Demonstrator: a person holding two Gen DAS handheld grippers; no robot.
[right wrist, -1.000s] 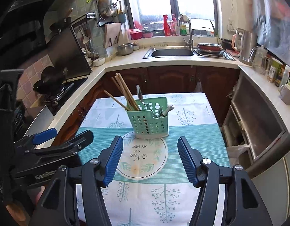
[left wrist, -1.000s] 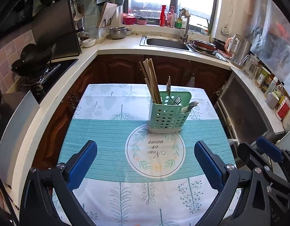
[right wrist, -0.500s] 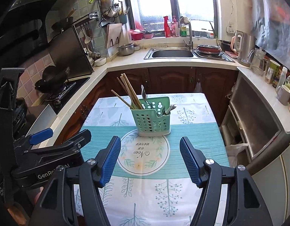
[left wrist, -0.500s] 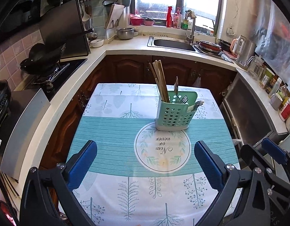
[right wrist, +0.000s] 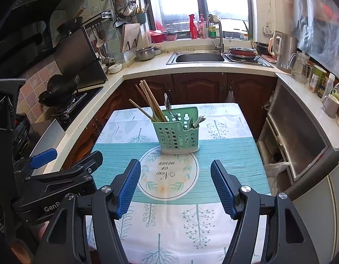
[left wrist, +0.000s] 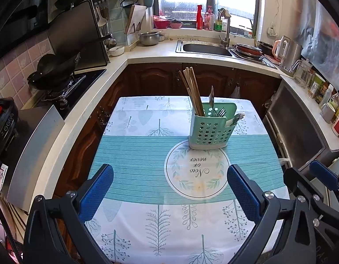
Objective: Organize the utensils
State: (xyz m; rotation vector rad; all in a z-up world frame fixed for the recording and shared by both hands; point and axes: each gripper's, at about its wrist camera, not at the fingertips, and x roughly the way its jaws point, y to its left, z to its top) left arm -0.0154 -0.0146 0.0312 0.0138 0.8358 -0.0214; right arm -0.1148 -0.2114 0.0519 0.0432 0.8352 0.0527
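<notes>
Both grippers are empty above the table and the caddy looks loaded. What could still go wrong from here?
The chopsticks lean well out over the left rim of the green caddy, so a nudge from the left gripper or the right gripper might tip it. One chopstick splays apart from the bundle and could snag a finger. The caddy stands on loose tablecloth and may slide.

black grippers, blue ribbed pads, silver screws

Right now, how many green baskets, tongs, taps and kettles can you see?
Green basket: 1
Tongs: 2 (left tongs; right tongs, jaws just been opening, nothing between them)
Tap: 1
Kettle: 1
Total: 5
</notes>
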